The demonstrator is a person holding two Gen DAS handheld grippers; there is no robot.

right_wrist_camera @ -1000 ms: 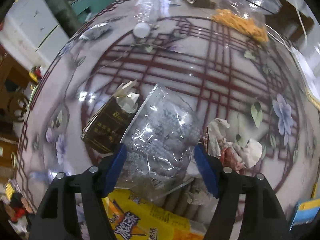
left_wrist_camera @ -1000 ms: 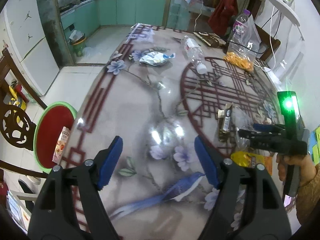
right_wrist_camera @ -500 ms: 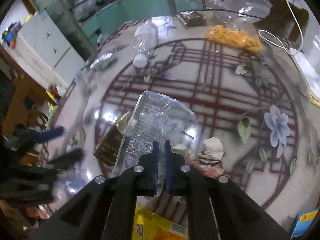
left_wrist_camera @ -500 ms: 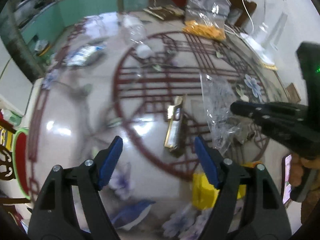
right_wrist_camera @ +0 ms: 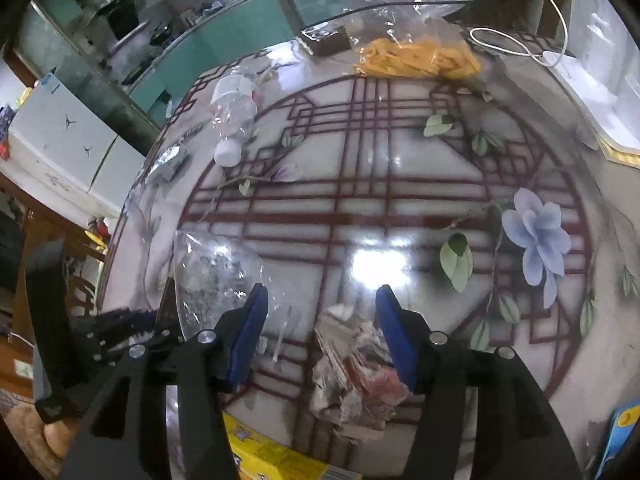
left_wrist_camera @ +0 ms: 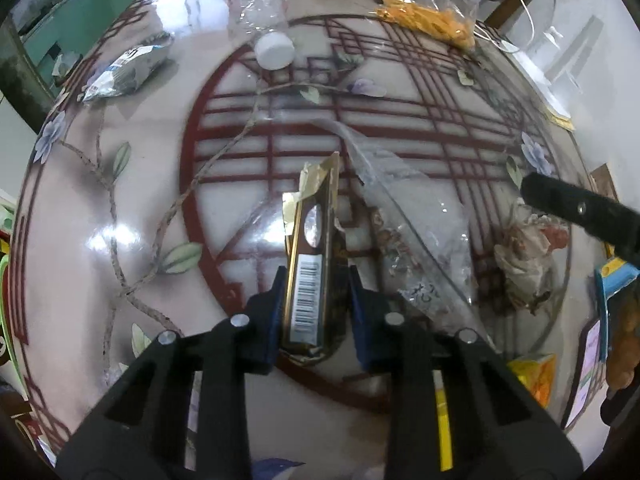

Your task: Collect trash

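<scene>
My left hand-held gripper [left_wrist_camera: 316, 304] is clamped on the brown carton [left_wrist_camera: 310, 264] standing on edge on the counter [left_wrist_camera: 140, 200]; my right hand-held gripper [right_wrist_camera: 320, 332] hangs with its jaws apart over the crumpled paper wad [right_wrist_camera: 352, 376], gripping nothing. I'd say collecting has barely begun. The clear plastic wrapper [left_wrist_camera: 416, 236] lies just right of the carton, the plastic bottle [left_wrist_camera: 260, 4] and silver snack packet [left_wrist_camera: 128, 68] sit at the far left, and a yellow packet [right_wrist_camera: 272, 458] lies nearest me.
</scene>
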